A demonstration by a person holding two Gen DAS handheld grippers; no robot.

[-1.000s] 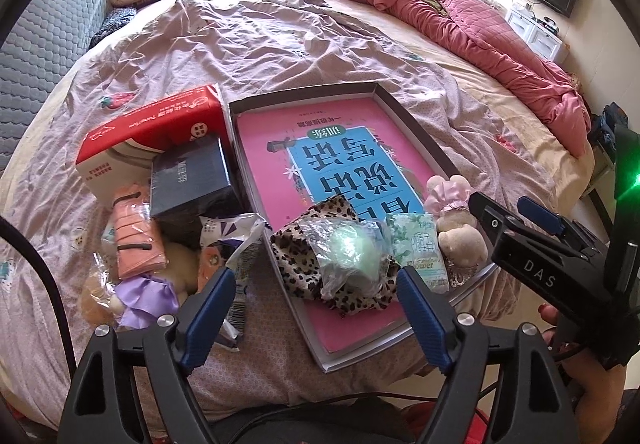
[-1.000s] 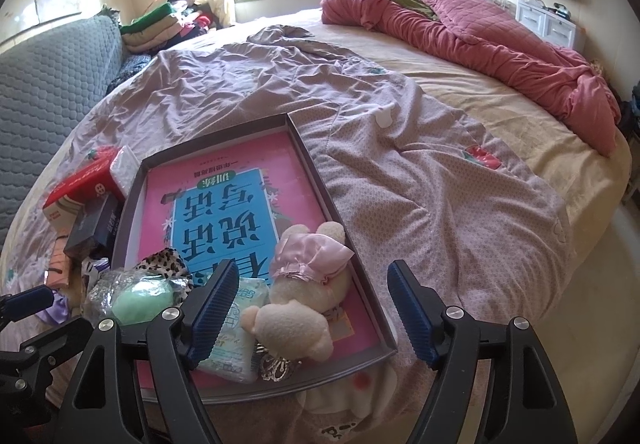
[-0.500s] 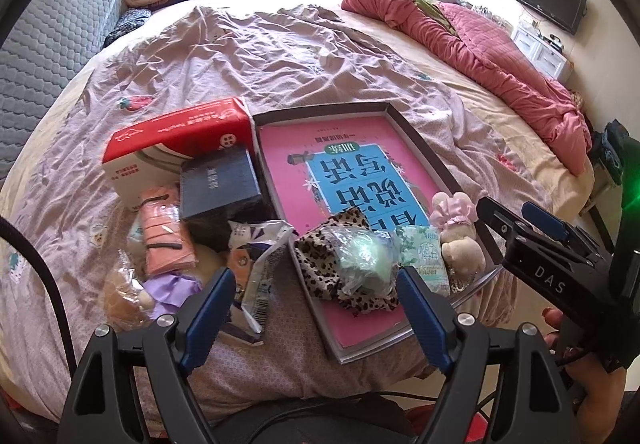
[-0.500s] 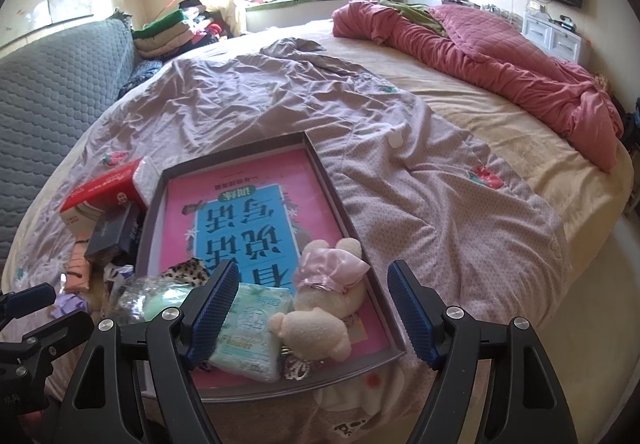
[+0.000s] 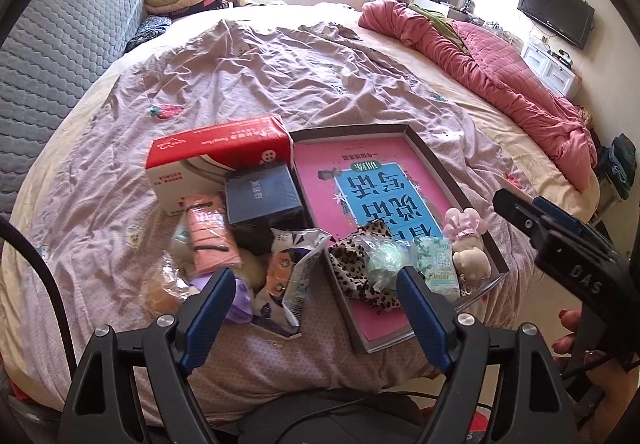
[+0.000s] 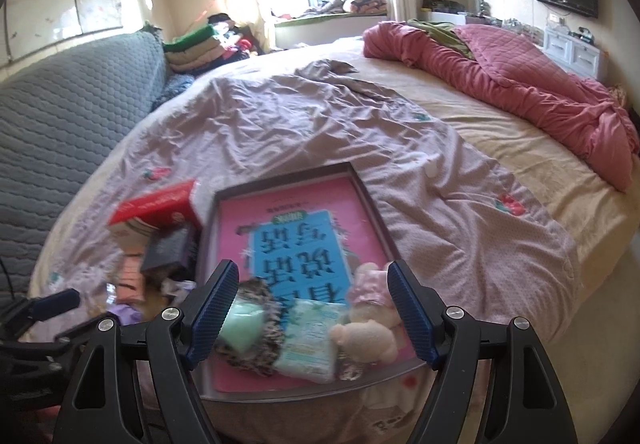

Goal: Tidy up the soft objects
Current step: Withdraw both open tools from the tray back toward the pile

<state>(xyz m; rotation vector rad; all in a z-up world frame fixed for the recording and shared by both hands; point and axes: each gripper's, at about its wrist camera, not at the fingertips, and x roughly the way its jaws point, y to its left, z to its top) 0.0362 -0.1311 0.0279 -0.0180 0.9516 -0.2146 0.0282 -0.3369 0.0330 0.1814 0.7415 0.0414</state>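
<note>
Bedroom setting: a mauve bedspread (image 5: 248, 83) carries a shallow tray (image 5: 436, 171) at its near edge, in which a plush bear (image 5: 470, 260), a tissue pack (image 5: 438, 266) and a leopard-print cloth (image 5: 356, 256) sit grouped, evidently the collection point, while a loose pile (image 5: 224, 256) of wrapped soft items lies just left of the tray, beside a red carton (image 5: 216, 159) and a dark box (image 5: 260, 195). Left gripper (image 5: 316, 302) hovers level over the pile-tray boundary, jaws wide and empty; right gripper (image 6: 314, 304) hovers over the tray's near end, likewise spread and empty.
</note>
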